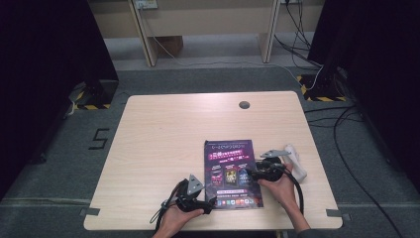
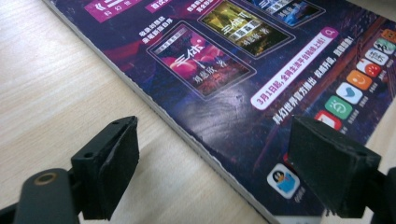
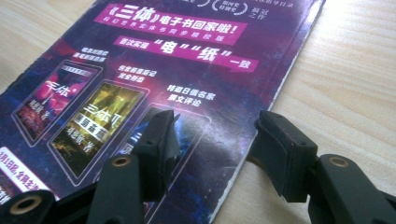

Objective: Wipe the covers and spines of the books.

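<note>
Magazine (image 1: 232, 173) lies flat, back cover up, near-right of centre on the wooden surface (image 1: 163, 139), with a white object (image 1: 295, 159) just right of it. Left claw (image 1: 209, 205) sits released at the near-left corner and right claw (image 1: 251, 174) released astride the right edge, likely to steady and lift the cover. Left claw view shows the stacked page edges (image 2: 205, 149) and app icons; right claw view shows the title banner (image 3: 170, 23).

Left tool (image 2: 215, 179) open, black jaws straddling edge of glossy purple printed booklet (image 2: 243, 70) flat on pale wooden bench (image 2: 60, 88)
</note>
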The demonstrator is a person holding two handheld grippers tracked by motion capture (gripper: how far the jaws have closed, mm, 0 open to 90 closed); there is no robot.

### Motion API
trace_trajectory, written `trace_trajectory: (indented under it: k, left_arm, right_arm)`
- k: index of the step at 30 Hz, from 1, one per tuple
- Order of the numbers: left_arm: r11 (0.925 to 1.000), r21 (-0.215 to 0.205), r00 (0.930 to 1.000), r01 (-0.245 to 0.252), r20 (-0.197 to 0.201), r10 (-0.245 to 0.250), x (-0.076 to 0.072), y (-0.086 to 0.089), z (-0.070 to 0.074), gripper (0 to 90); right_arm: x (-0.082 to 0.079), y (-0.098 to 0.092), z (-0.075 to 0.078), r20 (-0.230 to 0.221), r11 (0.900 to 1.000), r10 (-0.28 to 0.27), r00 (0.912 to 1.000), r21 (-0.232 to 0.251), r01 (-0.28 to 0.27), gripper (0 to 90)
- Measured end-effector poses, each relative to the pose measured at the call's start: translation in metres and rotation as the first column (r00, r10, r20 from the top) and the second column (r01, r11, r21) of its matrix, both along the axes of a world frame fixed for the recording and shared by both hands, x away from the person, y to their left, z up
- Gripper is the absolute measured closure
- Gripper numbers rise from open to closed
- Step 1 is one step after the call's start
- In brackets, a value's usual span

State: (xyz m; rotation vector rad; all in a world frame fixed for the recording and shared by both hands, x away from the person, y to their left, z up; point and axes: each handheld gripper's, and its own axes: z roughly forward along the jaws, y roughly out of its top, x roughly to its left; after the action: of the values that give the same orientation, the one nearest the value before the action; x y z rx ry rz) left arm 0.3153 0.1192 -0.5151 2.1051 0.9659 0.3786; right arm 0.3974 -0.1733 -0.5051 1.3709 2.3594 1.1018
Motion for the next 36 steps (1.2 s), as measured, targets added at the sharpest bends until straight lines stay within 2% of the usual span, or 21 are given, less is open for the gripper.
trace_trajectory:
  k: [5, 8, 11, 17, 22, 24, 30, 33, 36]
  left_arm:
    - [1.0, -0.005, 1.0, 0.006, -0.001, -0.006, 0.003, -0.004, -0.001, 16.7]
    - [0.9999, -0.002, 0.9999, 0.013, 0.001, -0.013, 0.002, -0.005, 0.0, 18.4]
    - [0.9997, -0.014, 0.9997, 0.019, -0.017, -0.019, 0.001, -0.005, 0.0, 19.9]
    - [0.9989, -0.01, 0.9985, 0.046, -0.03, -0.047, -0.005, -0.007, 0.0, 20.7]
    - [0.9994, -0.01, 0.9986, 0.033, -0.042, -0.034, -0.013, -0.007, 0.001, 20.4]
    - [0.9993, -0.02, 0.9973, 0.03, -0.066, -0.031, -0.017, -0.007, 0.0, 18.8]
    - [0.9987, -0.015, 0.9961, 0.049, -0.073, -0.05, -0.026, -0.007, 0.002, 17.2]
    - [0.9988, -0.042, 0.9952, 0.027, -0.093, -0.031, -0.022, -0.004, 0.003, 20.5]
    - [0.9995, -0.03, 0.9965, -0.004, -0.083, 0.001, -0.014, -0.002, 0.003, 18.8]
  right_arm:
    - [0.0, 0.0, -0.002, 0.007, 1.0, -0.013, 0.9999, 0.004, 0.013, 49.4]
    - [-0.001, 0.0, -0.002, 0.028, 1.0, -0.007, 0.9996, -0.012, 0.007, 49.7]
    - [-0.002, 0.002, -0.003, 0.027, 1.0, -0.009, 0.9996, -0.015, 0.01, 49.9]
    - [-0.004, 0.004, -0.003, 0.018, 1.0, -0.001, 0.9998, 0.011, 0.0, 51.0]
    - [-0.007, 0.005, -0.004, 0.005, 0.999, 0.008, 1.0, 0.035, -0.008, 51.9]
    - [-0.007, 0.005, -0.004, -0.005, 0.999, 0.013, 0.9999, 0.05, -0.012, 52.4]
    - [-0.008, 0.006, -0.004, -0.011, 0.998, 0.026, 0.9996, 0.061, -0.025, 54.4]
    - [-0.006, 0.005, -0.004, -0.011, 0.998, 0.022, 0.9997, 0.062, -0.021, 57.3]
    - [-0.001, 0.005, -0.005, -0.017, 0.996, 0.0, 0.9999, 0.086, 0.001, 58.7]
